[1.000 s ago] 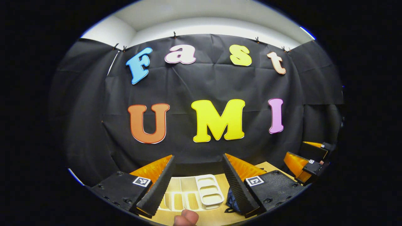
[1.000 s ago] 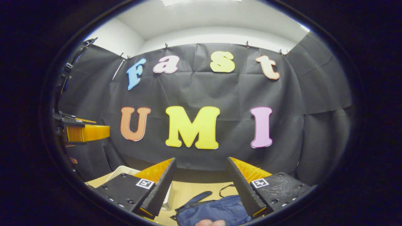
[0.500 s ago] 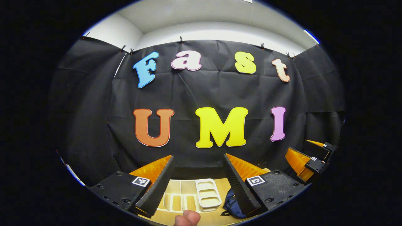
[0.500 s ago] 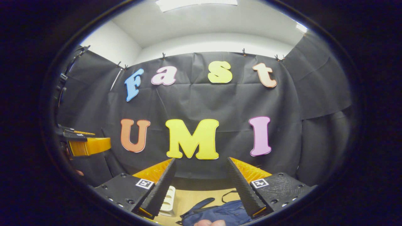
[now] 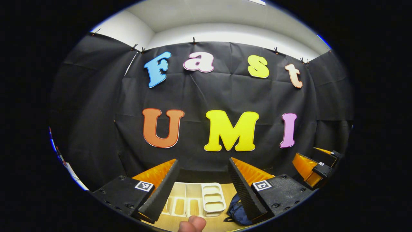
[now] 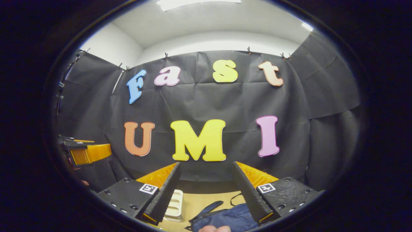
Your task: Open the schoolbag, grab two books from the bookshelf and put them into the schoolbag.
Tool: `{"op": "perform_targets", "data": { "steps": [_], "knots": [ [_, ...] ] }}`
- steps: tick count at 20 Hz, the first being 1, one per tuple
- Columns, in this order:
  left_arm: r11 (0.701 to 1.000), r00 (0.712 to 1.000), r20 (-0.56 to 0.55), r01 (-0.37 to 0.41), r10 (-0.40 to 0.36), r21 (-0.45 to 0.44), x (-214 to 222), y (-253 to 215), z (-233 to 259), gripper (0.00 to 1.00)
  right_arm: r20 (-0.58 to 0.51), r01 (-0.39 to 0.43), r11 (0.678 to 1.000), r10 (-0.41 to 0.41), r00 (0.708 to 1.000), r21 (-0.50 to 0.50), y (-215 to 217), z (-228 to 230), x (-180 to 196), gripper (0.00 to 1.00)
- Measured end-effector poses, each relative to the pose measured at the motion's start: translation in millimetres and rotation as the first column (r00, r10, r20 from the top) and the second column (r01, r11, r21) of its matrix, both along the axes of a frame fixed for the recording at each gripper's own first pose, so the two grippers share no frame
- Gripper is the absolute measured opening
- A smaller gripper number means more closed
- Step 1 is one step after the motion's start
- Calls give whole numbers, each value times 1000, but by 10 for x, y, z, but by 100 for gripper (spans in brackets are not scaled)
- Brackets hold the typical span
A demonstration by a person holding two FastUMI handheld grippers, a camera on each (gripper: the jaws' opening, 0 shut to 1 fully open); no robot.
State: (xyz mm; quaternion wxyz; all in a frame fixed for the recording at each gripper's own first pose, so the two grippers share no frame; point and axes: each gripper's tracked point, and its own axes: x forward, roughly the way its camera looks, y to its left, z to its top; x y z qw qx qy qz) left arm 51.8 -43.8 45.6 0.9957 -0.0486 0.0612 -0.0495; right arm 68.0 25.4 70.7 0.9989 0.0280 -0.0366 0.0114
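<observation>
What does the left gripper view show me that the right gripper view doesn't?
Left gripper view: the white shelf's compartments from the front, and the right gripper off to the side. Right gripper view: the blue schoolbag's strap, a ceiling light and the left gripper at the edge. Both: the wooden table, the schoolbag, the shelf, and open fingers holding nothing.

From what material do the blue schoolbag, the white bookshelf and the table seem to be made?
Schoolbag: probably woven fabric, matte; it sags softly and has limp straps. Bookshelf: looks like moulded plastic, smooth, cream-white, with rounded openings in its side panel; painted wood cannot be excluded. Table: seems wood or wood laminate, a pale tan, even surface; the grain is too small to tell.
</observation>
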Motion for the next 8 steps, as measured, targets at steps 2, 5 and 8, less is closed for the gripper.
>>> {"op": "perform_targets", "data": {
  "steps": [2, 5, 8],
  "knots": [
    [1000, 1000, -13, -3, 3, -6, -16, -20, -57, 100, -5, 2, 1000, -2, 1000, -8, -11, -13, 16, 96],
    [1000, 1000, -22, -4, 4, 0, -36, -18, -88, 96, -35, -1, 1000, 0, 999, -6, -17, -102, 45, 93],
    [1000, 1000, -18, -3, 2, -3, -44, -60, -84, 96, -38, 6, 1000, -6, 999, -6, -57, -108, 56, 94]
  ]
}}
